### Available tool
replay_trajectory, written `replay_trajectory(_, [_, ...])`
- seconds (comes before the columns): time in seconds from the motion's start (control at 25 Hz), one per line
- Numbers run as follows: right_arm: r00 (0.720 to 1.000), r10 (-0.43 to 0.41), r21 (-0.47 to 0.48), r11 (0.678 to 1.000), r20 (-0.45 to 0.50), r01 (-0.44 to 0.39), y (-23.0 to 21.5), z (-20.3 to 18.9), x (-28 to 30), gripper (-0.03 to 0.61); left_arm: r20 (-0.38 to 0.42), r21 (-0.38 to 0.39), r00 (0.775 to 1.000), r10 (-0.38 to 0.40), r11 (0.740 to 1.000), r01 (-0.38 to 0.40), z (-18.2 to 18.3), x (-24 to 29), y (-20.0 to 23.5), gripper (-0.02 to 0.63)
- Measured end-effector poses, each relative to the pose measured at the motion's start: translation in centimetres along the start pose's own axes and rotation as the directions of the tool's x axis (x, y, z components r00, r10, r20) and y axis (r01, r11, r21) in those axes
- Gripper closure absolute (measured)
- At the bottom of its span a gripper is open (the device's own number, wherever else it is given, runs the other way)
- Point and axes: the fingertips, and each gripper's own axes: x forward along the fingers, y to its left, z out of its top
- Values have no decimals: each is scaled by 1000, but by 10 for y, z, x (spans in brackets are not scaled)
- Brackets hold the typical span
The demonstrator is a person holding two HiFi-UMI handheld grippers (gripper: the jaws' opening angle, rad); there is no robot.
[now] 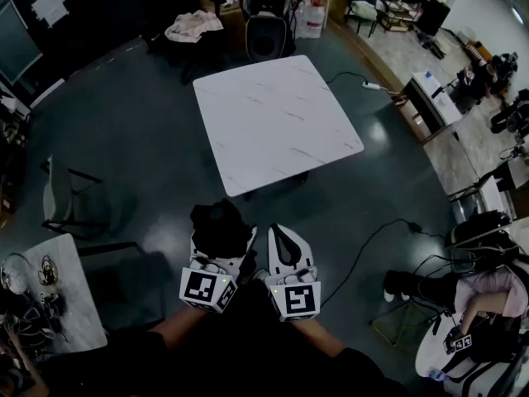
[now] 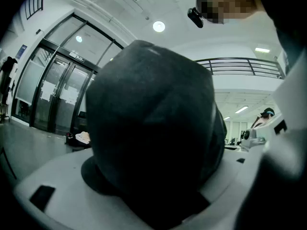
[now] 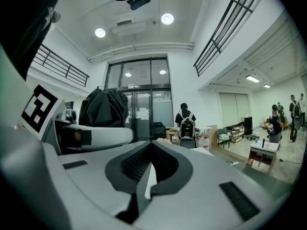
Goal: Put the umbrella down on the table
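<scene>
Two grippers sit side by side at the bottom centre of the head view, both level and pointing up the frame toward the table. The left gripper (image 1: 223,236) has its jaws spread wide around a folded black umbrella (image 1: 218,218). The bunched dark fabric fills the gap between them in the left gripper view and pokes out past the tips. It is carried in the air over the dark floor (image 1: 140,139), well short of the table. Just to its right, the right gripper (image 1: 284,236) has its jaws closed together with nothing between them, as its own view shows plainly, and it looks idle. Further up the frame, centre and a little right, stands the white marble-look table (image 1: 277,122). I'd say this is the carrying stage: the umbrella is gripped but not yet over the table. Next, the left gripper needs to go forward until the bundle is above the tabletop. It should then come down until the fabric rests there, and only then let go. Loosening early would drop it on the floor, and a soft bundle may roll, so a low release well in from the near edge seems wise.
</scene>
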Motion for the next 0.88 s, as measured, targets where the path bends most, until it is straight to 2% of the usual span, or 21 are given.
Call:
replay_trajectory(0.12, [1000, 4, -16, 1000, 19, -4, -5, 3, -1, 563, 8, 7, 1000, 7, 1000, -7, 0, 3, -3, 245])
replay_trajectory(0.24, [1000, 6, 19, 1000, 29, -7, -11, 1, -2, 563, -6, 14, 1000, 14, 1000, -14, -6, 6, 0, 245])
replay_trajectory(0.48, [998, -50, 56, 997, -32, 52, -36, -16, 6, 563, -31, -24, 998, 49, 998, -50, -14, 13, 24, 245])
replay_trajectory(0.64, [998, -58, 64, 996, -14, 59, -49, -18, 25, 563, -61, -33, 998, 23, 999, -25, -19, 33, 40, 245])
replay_trajectory(0.88, [998, -52, 36, 998, -32, 53, -57, -14, 74, 563, -55, -53, 998, 5, 999, -7, -12, 71, 71, 245])
